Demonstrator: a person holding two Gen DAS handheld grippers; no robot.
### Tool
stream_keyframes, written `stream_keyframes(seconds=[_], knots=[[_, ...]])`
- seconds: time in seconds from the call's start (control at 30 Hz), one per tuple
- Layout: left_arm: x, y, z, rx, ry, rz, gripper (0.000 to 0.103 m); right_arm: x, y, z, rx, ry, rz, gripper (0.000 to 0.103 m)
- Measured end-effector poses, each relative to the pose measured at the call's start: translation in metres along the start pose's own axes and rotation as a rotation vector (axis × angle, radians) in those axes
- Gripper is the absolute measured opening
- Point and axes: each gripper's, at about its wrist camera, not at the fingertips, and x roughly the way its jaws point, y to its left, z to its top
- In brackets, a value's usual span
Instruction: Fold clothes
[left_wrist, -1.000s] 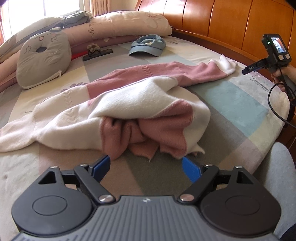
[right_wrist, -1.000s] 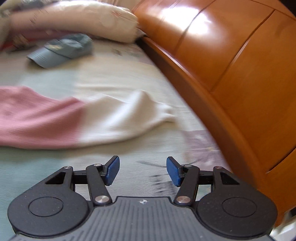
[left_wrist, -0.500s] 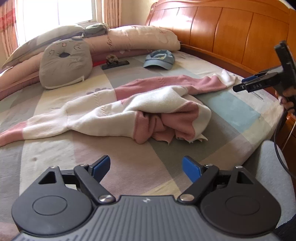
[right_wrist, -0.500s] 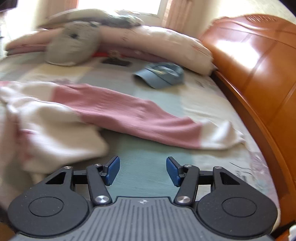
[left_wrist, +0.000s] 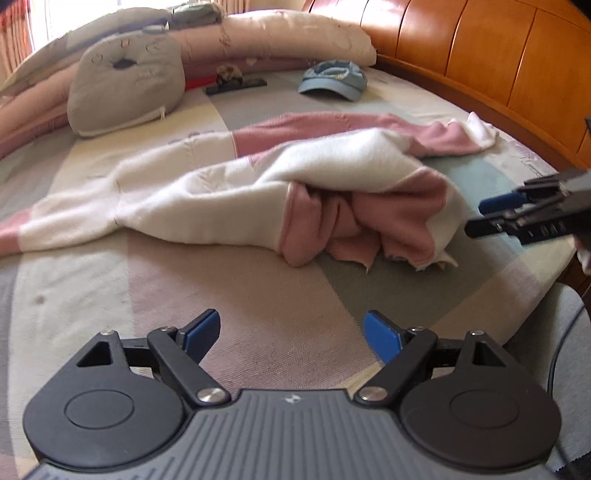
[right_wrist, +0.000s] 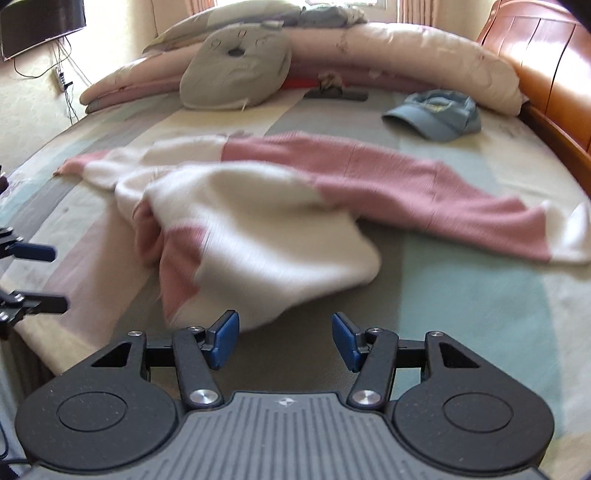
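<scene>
Sweater (left_wrist: 280, 192), pink and white: lies crumpled across the striped bed (left_wrist: 110, 295), 1 sleeve stretched toward the wooden headboard (left_wrist: 480, 62). Left gripper (left_wrist: 291, 332): jaws spread wide, nothing between them, over bare bedding short of the sweater. Right gripper (right_wrist: 284, 339): jaws spread, nothing between them, at the sweater's near edge. Blue cap (right_wrist: 436, 114) lies beyond.

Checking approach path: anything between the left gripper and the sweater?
Nothing: only bare bedsheet lies between the open left gripper and the crumpled pink-and-white sweater, clearest in the left wrist view.
</scene>
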Motion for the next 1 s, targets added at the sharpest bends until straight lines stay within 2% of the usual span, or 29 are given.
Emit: stream_keyframes(seconds=[0.17, 0.23, 0.33, 0.4, 0.47, 0.57, 0.63, 0.73, 0.77, 0.83, 0.87, 0.97, 1.0], knots=[[0.007, 0.004, 0.011, -0.021, -0.033, -0.077, 0.085, -0.002, 0.017, -0.006, -0.036, -0.020, 0.085, 0.061], [0.007, 0.006, 0.020, -0.018, -0.065, -0.098, 0.085, -0.005, 0.025, -0.001, -0.061, -0.040, 0.125, 0.061], [0.010, 0.014, 0.038, -0.017, -0.101, -0.118, 0.085, -0.006, 0.033, 0.015, -0.107, -0.073, 0.142, 0.061], [0.015, 0.024, 0.055, 0.005, -0.119, -0.104, 0.085, -0.009, 0.034, 0.032, -0.150, -0.103, 0.139, 0.061], [0.025, 0.037, 0.075, 0.034, -0.132, -0.079, 0.085, -0.012, 0.027, 0.054, -0.166, -0.158, 0.174, 0.062], [0.054, 0.057, 0.106, 0.085, -0.135, -0.027, 0.085, 0.006, 0.016, 0.089, -0.191, -0.181, 0.181, 0.067], [0.081, 0.072, 0.126, 0.119, -0.121, 0.005, 0.085, 0.037, 0.011, 0.112, -0.207, -0.150, 0.156, 0.067], [0.127, 0.096, 0.146, 0.112, -0.065, -0.029, 0.083, 0.091, -0.005, 0.144, -0.190, -0.073, 0.170, 0.066], [0.140, 0.104, 0.148, 0.078, -0.029, -0.057, 0.082, 0.107, -0.010, 0.152, -0.180, -0.045, 0.180, 0.066], [0.162, 0.117, 0.147, -0.001, 0.063, -0.132, 0.083, 0.134, -0.018, 0.160, -0.149, 0.023, 0.218, 0.065], [0.167, 0.119, 0.144, -0.024, 0.097, -0.146, 0.084, 0.146, -0.021, 0.162, -0.136, 0.059, 0.227, 0.065], [0.165, 0.112, 0.140, 0.014, 0.146, -0.124, 0.085, 0.167, -0.027, 0.153, -0.107, 0.169, 0.197, 0.066], [0.165, 0.109, 0.142, 0.017, 0.172, -0.113, 0.085, 0.169, -0.028, 0.149, -0.104, 0.178, 0.186, 0.066]])
